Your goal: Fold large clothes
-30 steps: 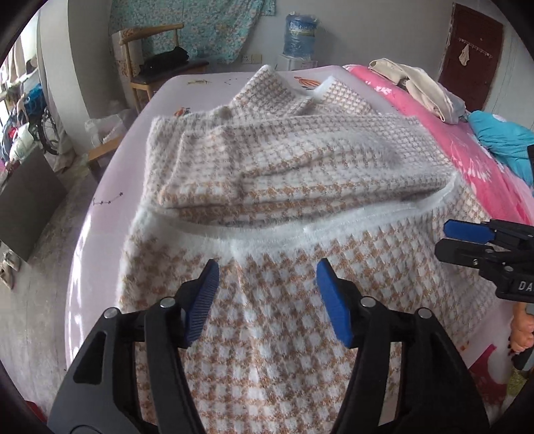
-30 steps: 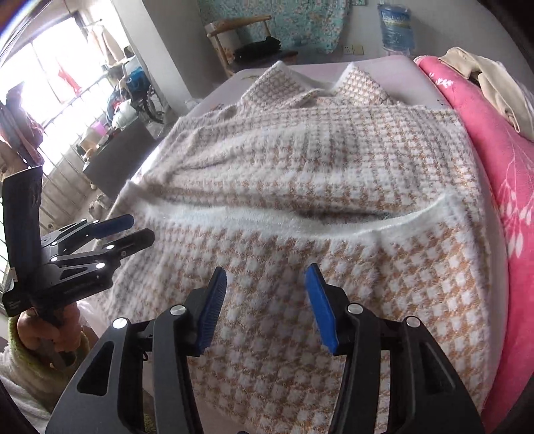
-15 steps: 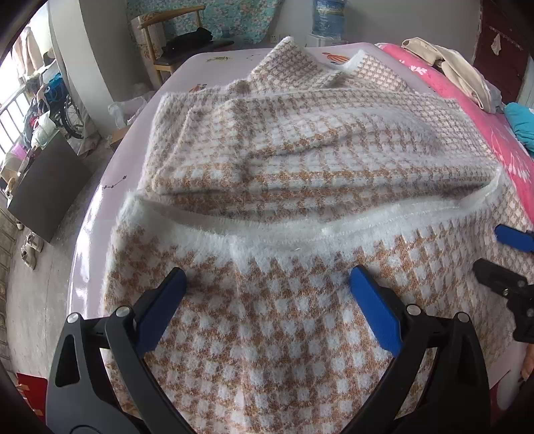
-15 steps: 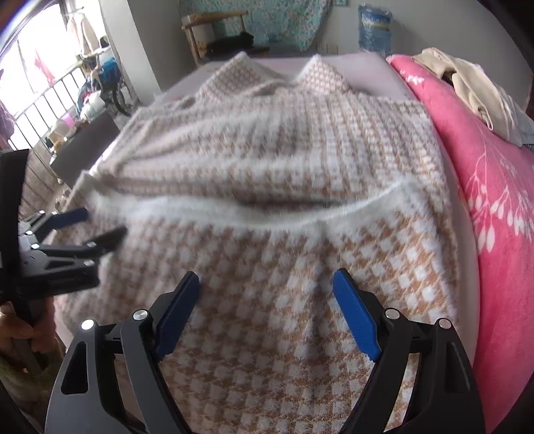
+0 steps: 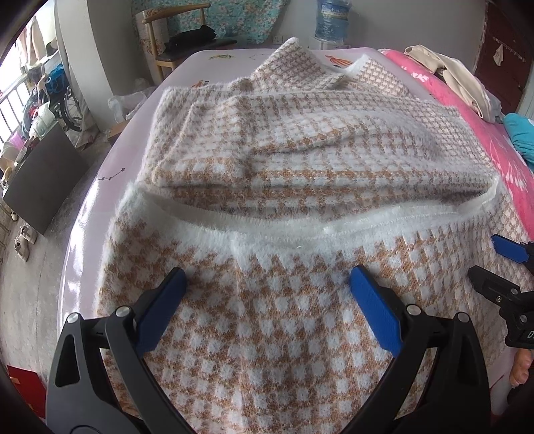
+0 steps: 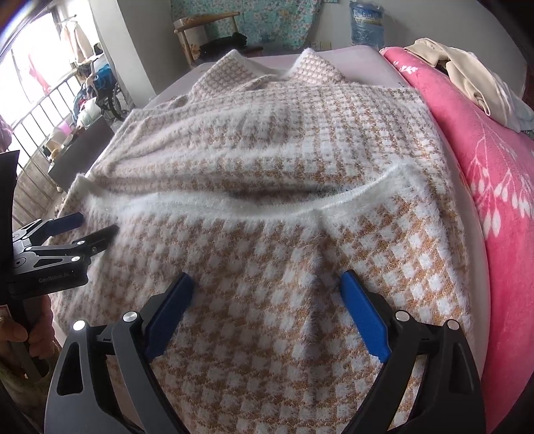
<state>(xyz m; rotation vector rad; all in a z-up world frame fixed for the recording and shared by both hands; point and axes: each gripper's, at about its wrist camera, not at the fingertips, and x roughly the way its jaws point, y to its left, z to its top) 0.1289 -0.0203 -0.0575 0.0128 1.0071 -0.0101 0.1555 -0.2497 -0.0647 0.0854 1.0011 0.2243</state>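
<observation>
While both tools hang over the near hem, left gripper [image 5: 267, 283] has jaws spread wide, nothing pinched; right gripper [image 6: 267, 290] jaws opening, only cloth below, none gripped. Checked sweater [image 5: 300, 173] fills frame centre, lower part folded up, white trim across the middle, lying on the bed [image 5: 110, 187]. Right edge: pink blanket [image 6: 494, 187]. Top of frame: water jug [image 6: 365, 25], contents unclear; wooden chair [image 5: 167, 43] holding dark clothes.
</observation>
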